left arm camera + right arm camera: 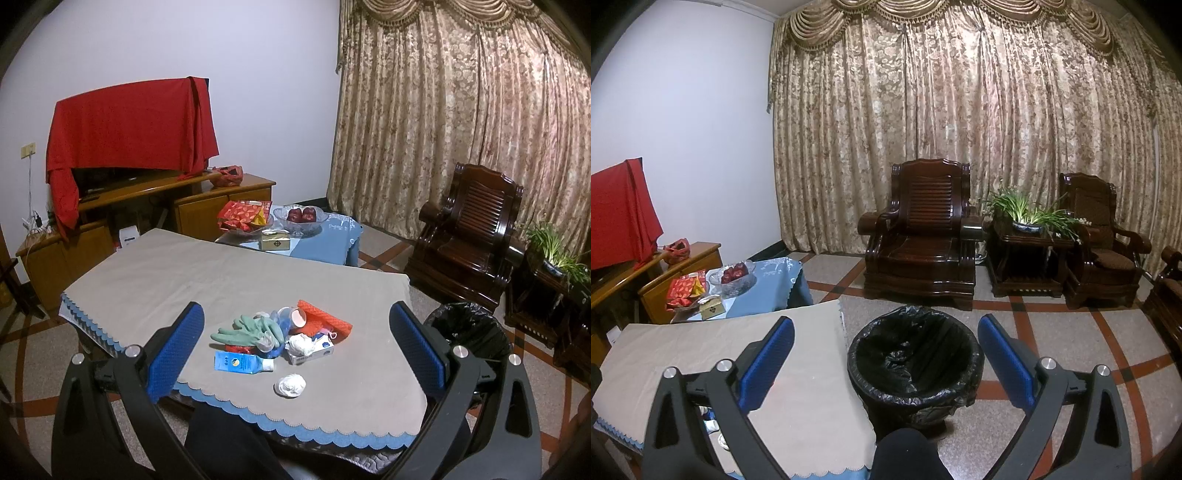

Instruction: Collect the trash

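Table (pixel 184 273) below wide-open, unladen left hand-held gripper (pixel 295 349).

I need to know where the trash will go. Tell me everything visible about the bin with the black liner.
The trash bin is a round, dark container standing upright on the tiled floor, close beside the corner of the cloth-covered table. A crinkled, glossy black plastic liner is folded over its rim and sags inside. Its mouth is open and nothing can be made out inside. Neither gripper touches it.
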Available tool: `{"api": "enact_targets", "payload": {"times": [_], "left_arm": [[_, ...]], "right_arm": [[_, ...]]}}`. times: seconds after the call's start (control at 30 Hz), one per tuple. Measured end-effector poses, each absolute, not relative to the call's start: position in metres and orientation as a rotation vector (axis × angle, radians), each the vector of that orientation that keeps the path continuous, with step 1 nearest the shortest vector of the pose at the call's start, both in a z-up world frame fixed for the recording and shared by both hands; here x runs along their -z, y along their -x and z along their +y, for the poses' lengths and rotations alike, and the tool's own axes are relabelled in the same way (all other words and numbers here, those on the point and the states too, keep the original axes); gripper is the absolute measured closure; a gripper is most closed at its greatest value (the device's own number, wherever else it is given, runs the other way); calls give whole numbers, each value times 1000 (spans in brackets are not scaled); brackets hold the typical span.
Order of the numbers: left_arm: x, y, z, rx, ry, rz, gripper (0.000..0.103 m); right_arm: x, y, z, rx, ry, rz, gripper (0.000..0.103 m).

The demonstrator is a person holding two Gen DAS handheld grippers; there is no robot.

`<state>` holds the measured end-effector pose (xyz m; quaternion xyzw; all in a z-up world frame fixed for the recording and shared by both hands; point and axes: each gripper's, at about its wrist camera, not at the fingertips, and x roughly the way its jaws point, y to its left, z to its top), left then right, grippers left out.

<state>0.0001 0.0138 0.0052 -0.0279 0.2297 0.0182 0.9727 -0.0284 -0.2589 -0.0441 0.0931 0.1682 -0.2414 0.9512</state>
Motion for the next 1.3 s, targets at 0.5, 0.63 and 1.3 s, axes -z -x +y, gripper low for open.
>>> {"api": "enact_targets", "payload": {"times": [0.5, 0.63, 1.3], "left_arm": [[-1, -2, 14, -38, 58, 466, 5], [-1, -2, 14, -38, 57, 465, 5], [12, 0, 17, -40, 58, 473, 5]], "right_arm": [[46, 28, -258, 490, -190, 343, 6], [47, 28, -258, 490, -191, 343, 6], [50, 26, -256, 489, -189, 349, 6]]}}
